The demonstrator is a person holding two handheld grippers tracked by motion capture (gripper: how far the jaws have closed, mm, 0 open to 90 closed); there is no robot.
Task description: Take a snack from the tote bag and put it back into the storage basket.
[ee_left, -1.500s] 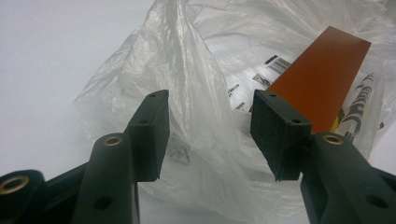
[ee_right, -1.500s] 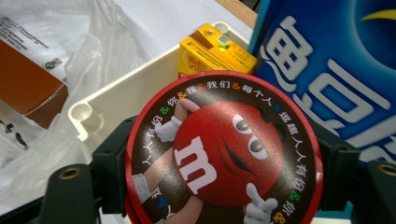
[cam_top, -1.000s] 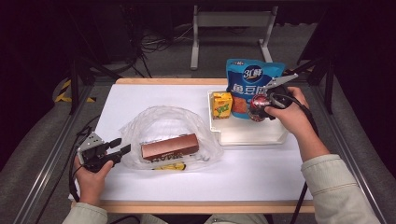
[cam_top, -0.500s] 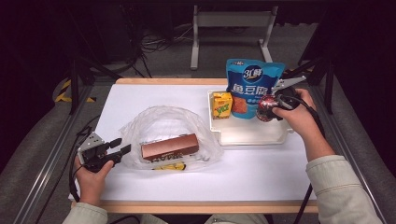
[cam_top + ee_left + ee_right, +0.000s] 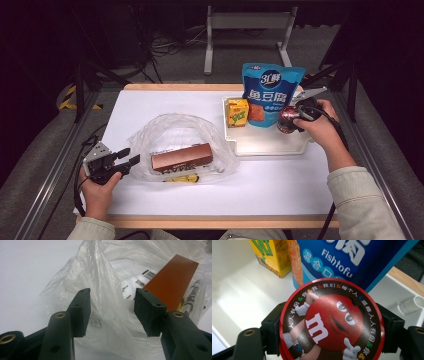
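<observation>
Since a second earlier, the right gripper (image 5: 294,119) had carried the round candy tin (image 5: 331,321), clamped between its jaws, rightward over the white tray (image 5: 265,146). Far left, the plastic bag (image 5: 182,135) waited, seemingly unpinched, between the left gripper's (image 5: 111,312) parted jaws.

Crinkled clear plastic bag (image 5: 180,135), glossy brown box (image 5: 182,157), shiny printed candy tin (image 5: 331,322), matt white tray (image 5: 265,145).
</observation>
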